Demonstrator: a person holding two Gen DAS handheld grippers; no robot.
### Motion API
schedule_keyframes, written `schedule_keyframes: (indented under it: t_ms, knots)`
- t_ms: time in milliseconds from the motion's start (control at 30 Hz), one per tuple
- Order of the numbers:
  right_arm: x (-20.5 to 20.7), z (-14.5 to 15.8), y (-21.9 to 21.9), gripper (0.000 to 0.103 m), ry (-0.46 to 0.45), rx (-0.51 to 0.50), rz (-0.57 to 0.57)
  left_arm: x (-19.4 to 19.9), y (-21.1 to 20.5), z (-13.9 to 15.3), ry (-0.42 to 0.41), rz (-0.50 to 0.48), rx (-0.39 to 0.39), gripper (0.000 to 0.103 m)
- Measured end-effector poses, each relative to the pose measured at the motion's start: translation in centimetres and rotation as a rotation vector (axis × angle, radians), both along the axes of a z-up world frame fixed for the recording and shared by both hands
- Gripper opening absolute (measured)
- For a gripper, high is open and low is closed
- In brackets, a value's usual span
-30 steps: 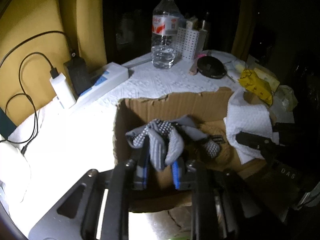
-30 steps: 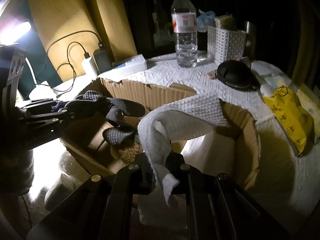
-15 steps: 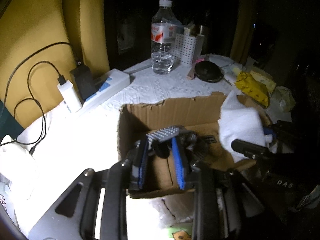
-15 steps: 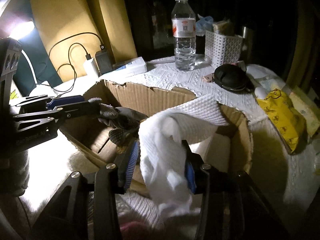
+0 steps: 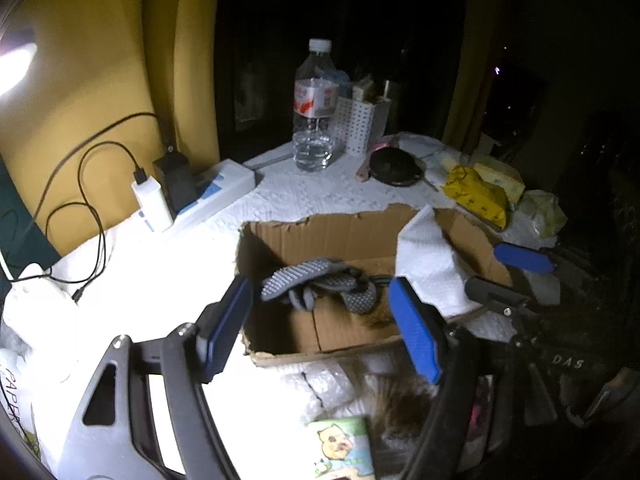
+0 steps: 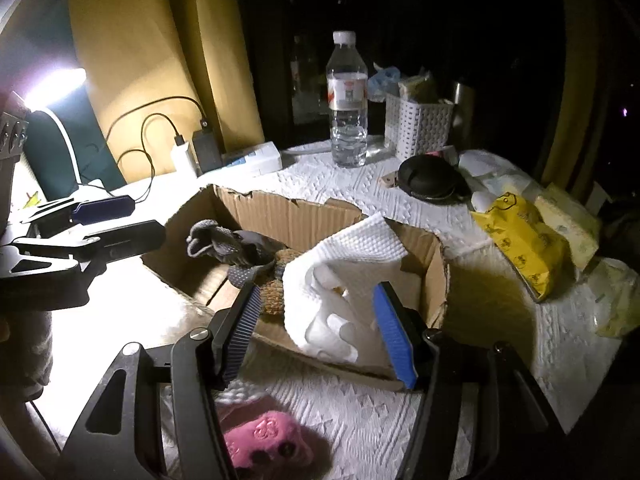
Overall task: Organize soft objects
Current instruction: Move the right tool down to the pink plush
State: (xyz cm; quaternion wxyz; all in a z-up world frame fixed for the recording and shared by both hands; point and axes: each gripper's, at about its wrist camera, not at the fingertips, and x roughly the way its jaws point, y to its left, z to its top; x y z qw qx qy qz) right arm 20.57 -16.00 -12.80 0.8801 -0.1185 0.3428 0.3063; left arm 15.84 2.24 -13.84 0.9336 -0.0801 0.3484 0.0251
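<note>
An open cardboard box (image 5: 344,236) (image 6: 288,216) stands on the white-covered table. Grey dotted gloves (image 5: 320,286) (image 6: 232,246) lie inside it on the left. A white cloth (image 5: 430,268) (image 6: 344,280) lies in the box's right side, draped over the rim. My left gripper (image 5: 320,324) is open and empty, just in front of the box. My right gripper (image 6: 320,324) is open and empty, with the white cloth between its fingers but not gripped. A brown fuzzy thing (image 6: 276,288) lies in the box under the gloves.
A pink plush (image 6: 264,440) lies on the table in front of the box. A water bottle (image 5: 316,108), white basket (image 6: 420,124), black round case (image 6: 430,178), yellow packet (image 6: 520,240) and power strip with chargers (image 5: 192,196) stand behind the box. A furry thing (image 5: 400,408) lies near me.
Both grippers have opened and drawn back from the box. The left one let go of the grey gloves; the right one let go of the white cloth. Both things now rest in the box.
</note>
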Motion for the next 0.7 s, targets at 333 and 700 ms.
schedule_keyframes:
  t_ms: [333, 700]
  knots:
    - [-2.8, 1.6, -0.9, 0.062, -0.028, 0.005, -0.008, -2.8, -0.8, 1.4, -0.025, -0.015, -0.001, 0.073]
    - [-5.4, 2.4, -1.5, 0.062, -0.047, 0.014, -0.016, -5.6, -1.1, 2.2, -0.048, -0.027, -0.01, 0.073]
